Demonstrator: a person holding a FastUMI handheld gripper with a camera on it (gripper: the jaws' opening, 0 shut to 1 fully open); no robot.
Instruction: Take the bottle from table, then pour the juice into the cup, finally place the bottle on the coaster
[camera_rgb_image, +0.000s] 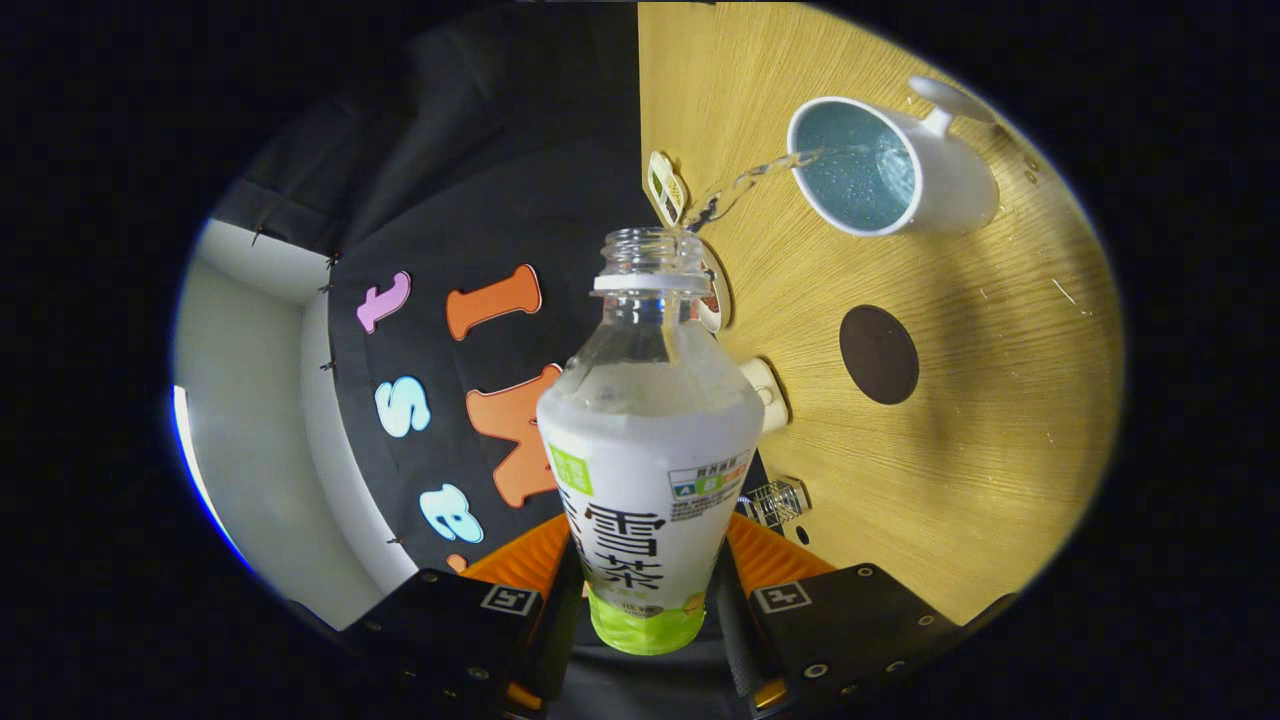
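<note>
Bottle (650, 440) clamped between hand-held gripper (650, 600) fingers — tilted, juice streaming into cup (890, 165)

Small white round objects (765, 392) and a clear item (778, 500) on table (1000, 420).

The scene is seen from a fisheye camera mounted on the gripper (640, 590), faced forward along its fingers and rolled sideways. The held bottle (650, 450) is viewed very near, the table (980, 440) beyond.
</note>
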